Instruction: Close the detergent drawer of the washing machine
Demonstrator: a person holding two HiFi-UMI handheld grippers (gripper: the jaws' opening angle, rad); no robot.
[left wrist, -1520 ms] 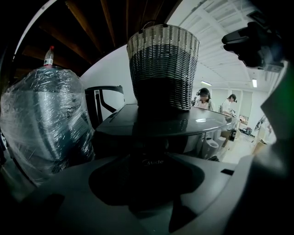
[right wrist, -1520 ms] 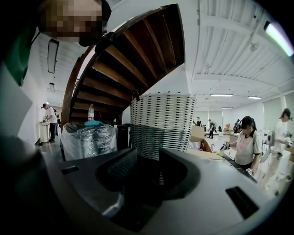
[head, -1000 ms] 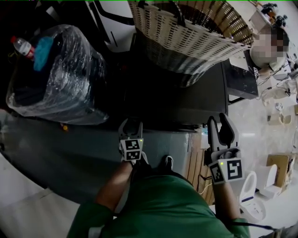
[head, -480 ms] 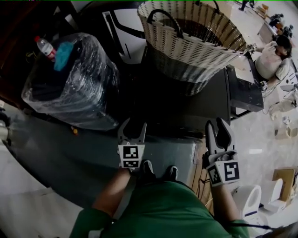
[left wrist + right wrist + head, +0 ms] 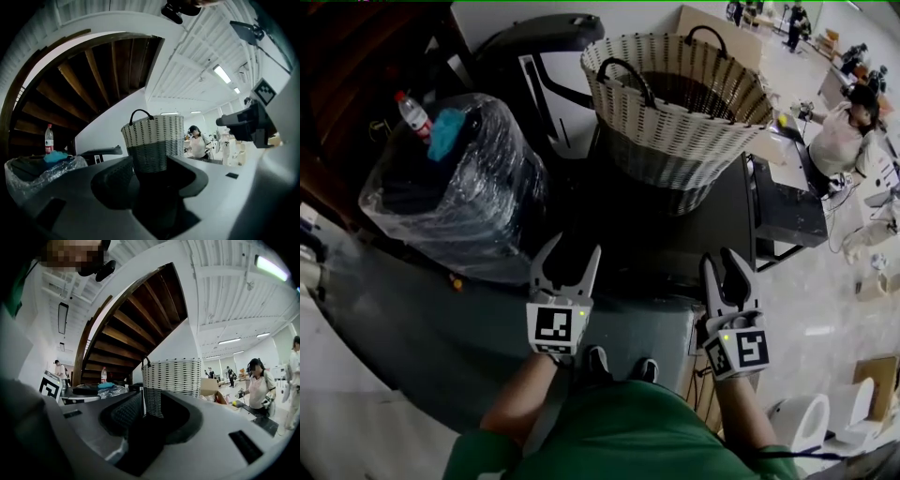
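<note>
A dark machine top (image 5: 717, 220) carries a big wicker basket (image 5: 680, 103); I cannot make out a detergent drawer in any view. My left gripper (image 5: 570, 259) hangs open in front of the machine's near edge, nothing between its fingers. To its right my right gripper (image 5: 719, 266) is also open and empty, its jaws having just been closing a little. Both point level toward the basket (image 5: 152, 140), which shows straight ahead beyond the right jaws (image 5: 172, 376) too.
A plastic-wrapped dark bundle (image 5: 455, 202) with a water bottle (image 5: 414, 114) on top stands left of the machine. A person (image 5: 844, 131) works at a desk at the far right. A wooden stair (image 5: 136, 319) rises behind. My feet (image 5: 619, 361) are below.
The left gripper has risen and now looks larger, level with the right one. The right gripper rose slightly. The head view tilted up, so the basket sits lower in the frame.
</note>
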